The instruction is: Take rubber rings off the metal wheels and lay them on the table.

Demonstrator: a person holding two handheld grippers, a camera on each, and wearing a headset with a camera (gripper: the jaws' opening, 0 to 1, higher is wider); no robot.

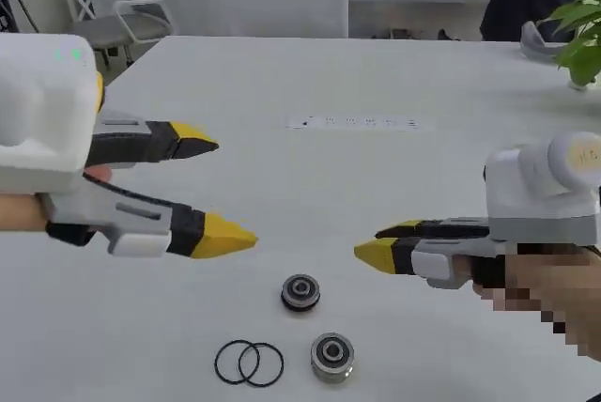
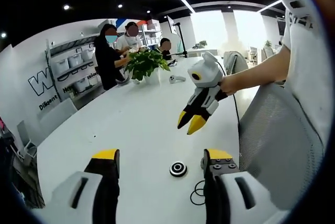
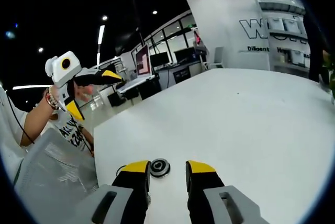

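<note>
Two metal wheels lie near the table's front edge. The wheel (image 1: 300, 292) with a black rubber ring on its rim lies nearer the grippers, and it shows as the wheel (image 2: 178, 169) and the wheel (image 3: 159, 167). A bare silver wheel (image 1: 331, 356) lies in front of it. Two loose rubber rings (image 1: 249, 363) overlap flat on the table beside it. My left gripper (image 1: 225, 193) hovers at the left, jaws wide open and holding nothing. My right gripper (image 1: 369, 242) hovers at the right, open by a narrow gap, also holding nothing. Both tips point inward above the wheels.
A socket strip (image 1: 352, 122) is set into the white table (image 1: 282, 83) further back. A green plant (image 1: 582, 40) stands at the far right edge. Chairs (image 1: 286, 7) line the far side. People (image 2: 118, 46) stand by the plant at the table's end.
</note>
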